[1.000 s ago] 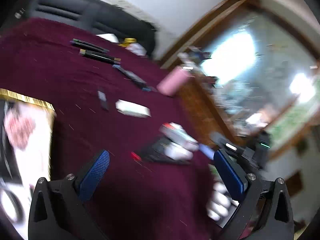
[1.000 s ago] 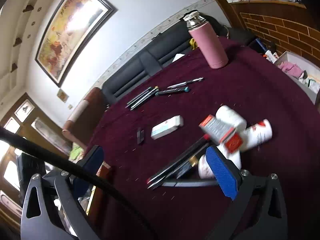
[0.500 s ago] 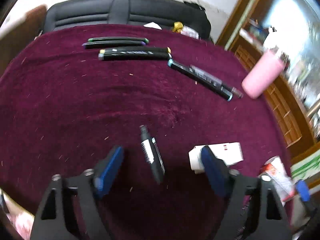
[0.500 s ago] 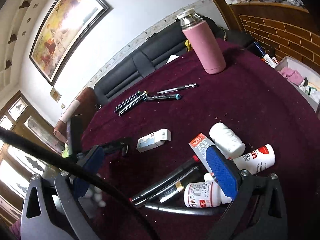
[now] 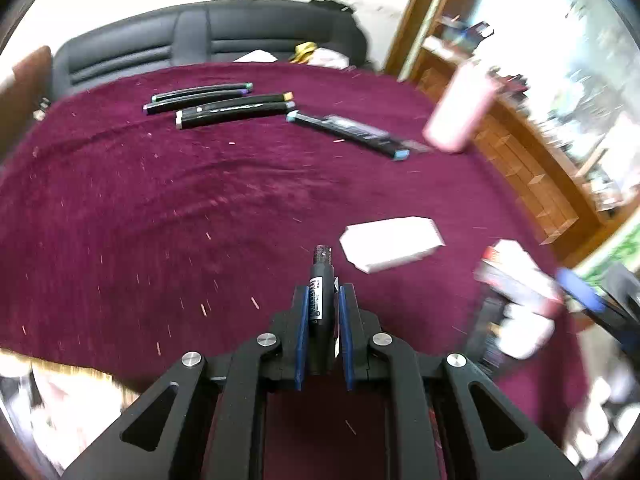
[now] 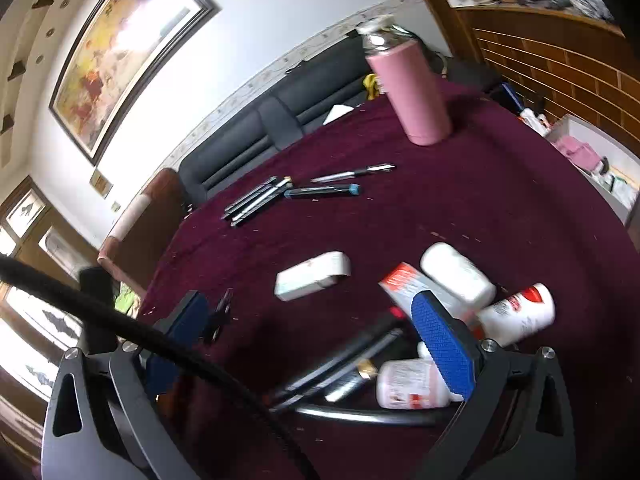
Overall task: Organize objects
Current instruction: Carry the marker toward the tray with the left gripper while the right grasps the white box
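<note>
Both jaws differ: left gripper [image 5: 323, 320] just clamped black marker [image 5: 321, 304]; right gripper [image 6: 312, 344] gaping

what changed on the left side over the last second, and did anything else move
The left gripper swung from the cluttered table edge toward the middle, came down over the short black marker, and its jaws have just closed on it. The right gripper stays open above the bottles. The white box, the marker row and the pink flask kept their places.
</note>
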